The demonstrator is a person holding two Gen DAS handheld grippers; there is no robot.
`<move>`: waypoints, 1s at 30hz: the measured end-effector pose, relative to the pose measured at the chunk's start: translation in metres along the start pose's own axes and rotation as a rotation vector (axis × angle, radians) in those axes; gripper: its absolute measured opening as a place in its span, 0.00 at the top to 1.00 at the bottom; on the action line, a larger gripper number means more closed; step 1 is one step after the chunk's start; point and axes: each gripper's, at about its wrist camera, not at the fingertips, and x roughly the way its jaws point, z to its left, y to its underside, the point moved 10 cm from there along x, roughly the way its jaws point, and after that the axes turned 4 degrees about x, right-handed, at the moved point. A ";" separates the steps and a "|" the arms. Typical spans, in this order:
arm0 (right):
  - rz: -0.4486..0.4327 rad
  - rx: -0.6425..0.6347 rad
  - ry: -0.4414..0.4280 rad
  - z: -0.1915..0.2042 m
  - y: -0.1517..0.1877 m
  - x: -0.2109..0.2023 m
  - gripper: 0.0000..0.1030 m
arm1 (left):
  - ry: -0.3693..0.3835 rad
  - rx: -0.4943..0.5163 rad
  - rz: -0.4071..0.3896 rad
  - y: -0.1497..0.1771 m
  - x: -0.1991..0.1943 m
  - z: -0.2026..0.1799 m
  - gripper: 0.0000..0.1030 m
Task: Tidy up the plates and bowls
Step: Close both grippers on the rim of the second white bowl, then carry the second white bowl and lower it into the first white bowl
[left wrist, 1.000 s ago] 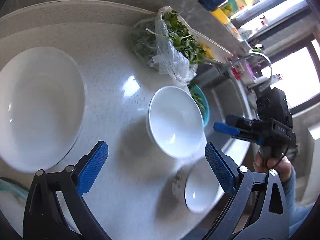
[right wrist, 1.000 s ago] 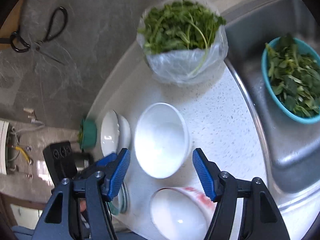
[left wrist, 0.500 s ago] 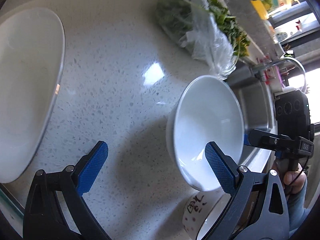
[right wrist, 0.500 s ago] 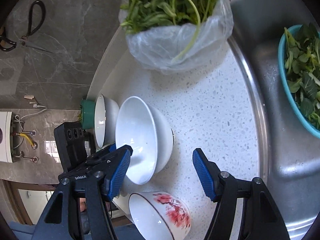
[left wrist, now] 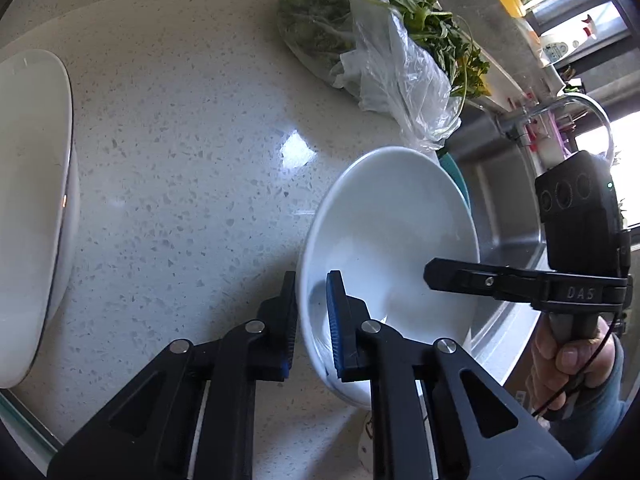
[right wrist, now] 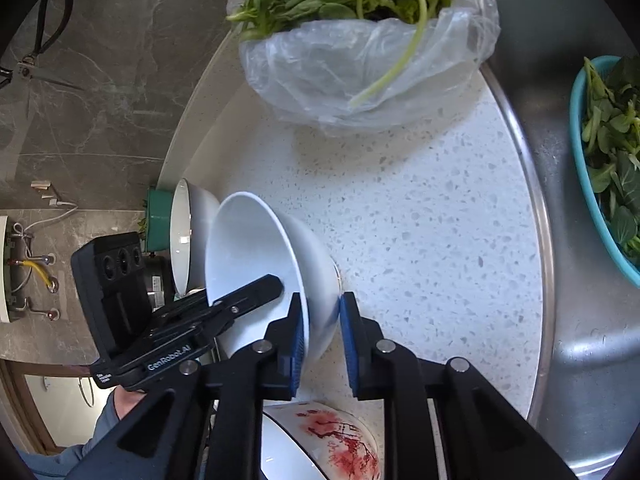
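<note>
My left gripper (left wrist: 312, 312) is clamped on the near rim of the plain white ceramic bowl (left wrist: 392, 232), one pad outside the wall and one inside. My right gripper (right wrist: 323, 332) is closing on the opposite rim of that same bowl, its pads against the wall on either side. The bowl sits tilted on the speckled white stone counter (right wrist: 420, 216), near the edge that meets the steel sink (right wrist: 580, 320). A larger white bowl (left wrist: 32, 208) stands toward the counter's left end. A white bowl with red blossom painting (right wrist: 332, 444) sits by the near edge, and a clear plastic bag of leafy greens (right wrist: 360, 40) lies at the back edge.
</note>
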 end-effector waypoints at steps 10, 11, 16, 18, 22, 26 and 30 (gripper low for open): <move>0.008 0.038 -0.042 0.015 0.001 -0.014 0.81 | 0.047 -0.032 -0.024 -0.008 -0.035 -0.006 0.88; 0.009 0.030 -0.046 0.021 0.000 -0.017 0.81 | 0.049 -0.036 -0.031 -0.010 -0.042 -0.006 0.88; 0.018 -0.049 -0.073 0.075 -0.006 -0.020 0.81 | 0.025 -0.042 -0.084 -0.018 -0.099 0.006 0.87; 0.027 -0.098 -0.085 0.102 -0.011 -0.015 0.81 | 0.014 -0.054 -0.111 -0.021 -0.124 0.020 0.87; 0.063 -0.208 -0.083 0.162 -0.021 0.013 0.80 | -0.043 -0.076 -0.139 -0.026 -0.164 0.066 0.87; 0.104 -0.259 -0.047 0.191 -0.031 0.056 0.80 | -0.082 -0.129 -0.124 -0.021 -0.174 0.118 0.87; 0.144 -0.267 0.024 0.195 -0.034 0.102 0.80 | -0.112 -0.168 -0.083 -0.015 -0.156 0.156 0.85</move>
